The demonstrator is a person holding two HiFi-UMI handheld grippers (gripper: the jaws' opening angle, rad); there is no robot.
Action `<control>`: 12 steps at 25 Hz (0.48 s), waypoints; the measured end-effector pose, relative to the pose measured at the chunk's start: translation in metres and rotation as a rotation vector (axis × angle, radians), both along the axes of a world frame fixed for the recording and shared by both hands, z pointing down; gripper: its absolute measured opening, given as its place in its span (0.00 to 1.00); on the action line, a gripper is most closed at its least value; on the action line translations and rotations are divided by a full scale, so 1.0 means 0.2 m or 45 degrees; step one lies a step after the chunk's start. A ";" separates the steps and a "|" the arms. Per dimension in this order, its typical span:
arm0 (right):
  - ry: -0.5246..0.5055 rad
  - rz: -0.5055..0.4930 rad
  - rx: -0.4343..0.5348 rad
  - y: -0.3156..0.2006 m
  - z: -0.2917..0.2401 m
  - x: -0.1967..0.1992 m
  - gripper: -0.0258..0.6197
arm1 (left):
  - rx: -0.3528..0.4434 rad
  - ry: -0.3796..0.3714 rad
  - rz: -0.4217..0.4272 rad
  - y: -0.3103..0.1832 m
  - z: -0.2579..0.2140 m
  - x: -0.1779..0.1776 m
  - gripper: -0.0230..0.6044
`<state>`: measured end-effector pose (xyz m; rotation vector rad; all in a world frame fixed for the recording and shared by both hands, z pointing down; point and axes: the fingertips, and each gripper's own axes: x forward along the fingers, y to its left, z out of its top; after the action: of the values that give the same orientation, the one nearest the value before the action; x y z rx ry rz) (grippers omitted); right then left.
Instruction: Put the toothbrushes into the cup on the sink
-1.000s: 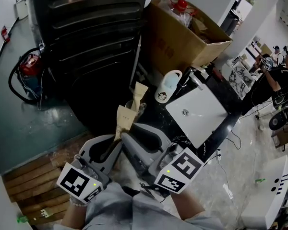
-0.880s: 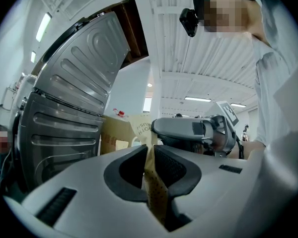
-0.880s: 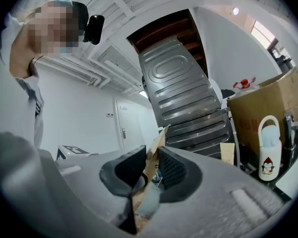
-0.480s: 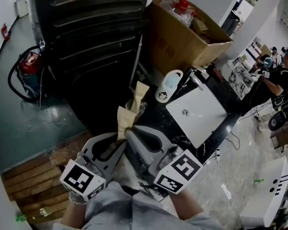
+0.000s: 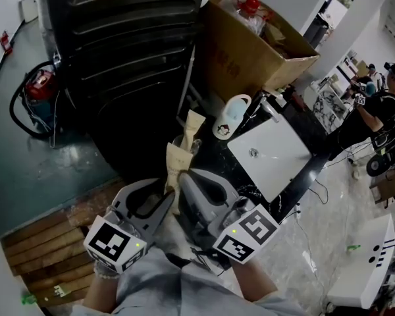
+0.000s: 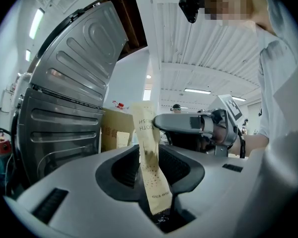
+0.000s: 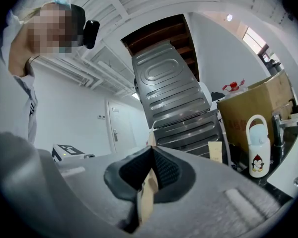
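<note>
A toothbrush in a tan paper wrapper [image 5: 177, 165] stands upright between both grippers. My left gripper [image 5: 169, 195] is shut on its lower part, and the wrapper [image 6: 150, 162] rises out of those jaws. My right gripper [image 5: 185, 180] is shut on the same wrapper from the other side; a tan edge [image 7: 148, 195] shows pinched in its jaws. Just beyond, a second wrapped toothbrush [image 5: 191, 126] stands in a clear glass cup [image 5: 187, 147] on the dark counter beside the white sink [image 5: 280, 166].
A white penguin mug [image 5: 231, 118] stands by the faucet [image 5: 271, 112]. A cardboard box [image 5: 250, 51] sits behind the sink, and a large ribbed metal panel [image 5: 125, 38] rises at the left. Wooden planks [image 5: 39, 249] lie on the floor at lower left.
The right gripper's jaws have closed onto the wrapper that the left gripper holds. Both grippers and the wrapper have shifted slightly right.
</note>
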<state>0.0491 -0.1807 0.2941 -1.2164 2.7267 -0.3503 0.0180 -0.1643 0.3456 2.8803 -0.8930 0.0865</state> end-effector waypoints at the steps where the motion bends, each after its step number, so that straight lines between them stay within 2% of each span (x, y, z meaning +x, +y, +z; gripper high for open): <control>1: -0.002 0.017 0.004 -0.01 -0.01 0.02 0.04 | -0.004 -0.003 -0.003 0.00 0.01 0.00 0.20; 12: -0.001 0.180 0.092 -0.18 -0.10 0.23 0.04 | -0.007 -0.024 -0.032 -0.01 0.01 -0.07 0.19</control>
<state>0.0954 -0.2177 0.2735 -1.3786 2.6089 -0.2338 0.0034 -0.1664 0.3484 2.8672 -0.9304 0.1142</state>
